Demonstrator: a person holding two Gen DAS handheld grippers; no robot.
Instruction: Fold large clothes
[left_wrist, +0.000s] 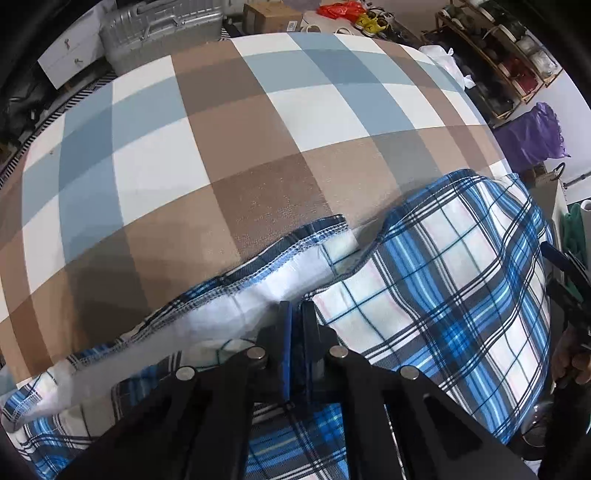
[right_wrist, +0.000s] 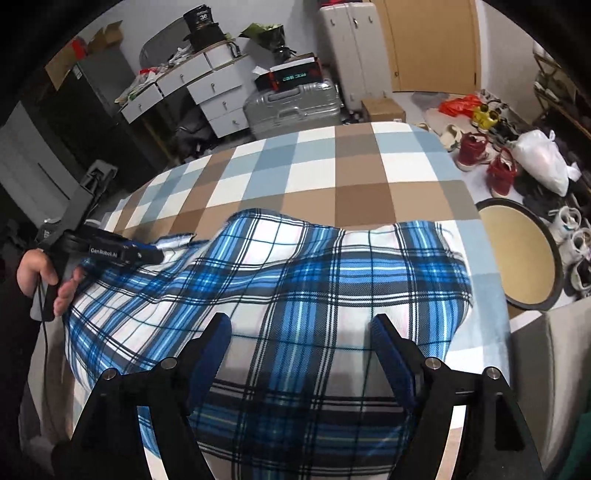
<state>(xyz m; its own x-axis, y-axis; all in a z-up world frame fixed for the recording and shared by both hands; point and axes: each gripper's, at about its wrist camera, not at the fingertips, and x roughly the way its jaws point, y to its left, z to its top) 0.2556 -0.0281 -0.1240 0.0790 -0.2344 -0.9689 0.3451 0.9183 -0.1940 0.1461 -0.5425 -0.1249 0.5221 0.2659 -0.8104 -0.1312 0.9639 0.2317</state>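
Observation:
A blue, white and black plaid garment (right_wrist: 295, 280) lies bunched on the checked surface (right_wrist: 354, 173). My left gripper (left_wrist: 297, 314) is shut on a fold of the plaid garment (left_wrist: 443, 266) near its stitched hem (left_wrist: 280, 251), whose pale inner side shows. In the right wrist view the left gripper (right_wrist: 155, 256) sits at the garment's left edge, held by a hand. My right gripper (right_wrist: 301, 328) is open, its blue-padded fingers (right_wrist: 388, 350) spread just above the middle of the garment and holding nothing.
The brown, blue and white checked surface (left_wrist: 221, 129) stretches far beyond the garment. Around it are a silver suitcase (right_wrist: 291, 103), white drawers (right_wrist: 207, 92), shoes (right_wrist: 480, 151), a round tray (right_wrist: 517, 251), a shoe rack (left_wrist: 498, 62) and a purple bag (left_wrist: 532, 136).

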